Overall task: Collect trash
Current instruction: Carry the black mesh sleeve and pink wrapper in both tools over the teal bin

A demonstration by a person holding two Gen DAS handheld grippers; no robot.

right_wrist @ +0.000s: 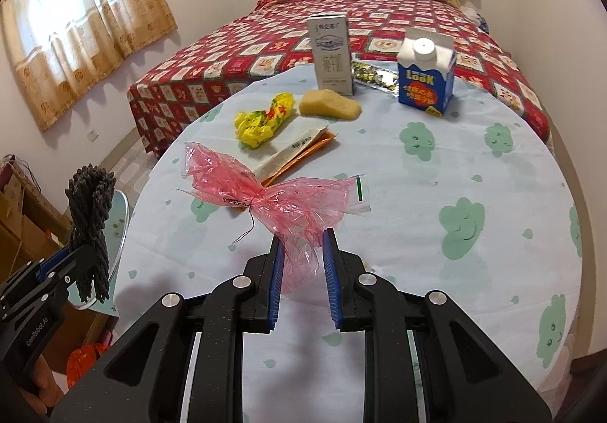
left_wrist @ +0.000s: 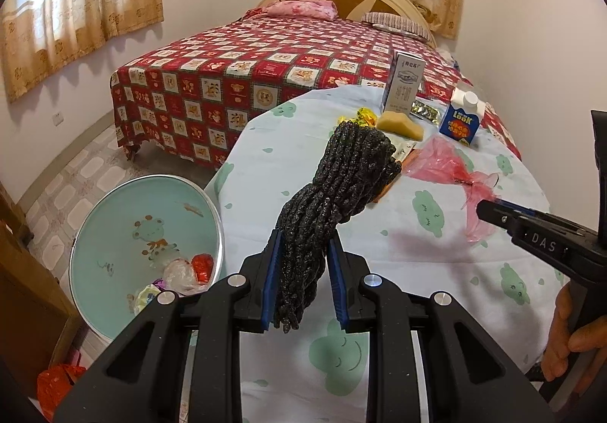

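Note:
My left gripper point(left_wrist: 303, 239) is shut on a bundle of black cord point(left_wrist: 341, 187), held up over the table's left edge. The same cord bundle point(right_wrist: 89, 218) and left gripper point(right_wrist: 64, 263) show at the left of the right wrist view. My right gripper point(right_wrist: 301, 237) is shut on a crumpled pink plastic bag point(right_wrist: 273, 199) whose far end trails on the tablecloth. From the left wrist view, the right gripper point(left_wrist: 489, 208) pinches the pink bag point(left_wrist: 451, 172). A pale green round bin point(left_wrist: 125, 244) stands on the floor left of the table, with wrappers inside.
On the cloud-print tablecloth point(right_wrist: 417, 203) lie a yellow wrapper point(right_wrist: 265, 119), flat white and orange packets point(right_wrist: 299, 151), a tan sponge point(right_wrist: 330, 105), a grey carton point(right_wrist: 332, 55), a foil packet point(right_wrist: 373, 76) and a blue carton point(right_wrist: 426, 72). A bed point(left_wrist: 265, 74) stands behind. A hand point(left_wrist: 576, 332) grips the right handle.

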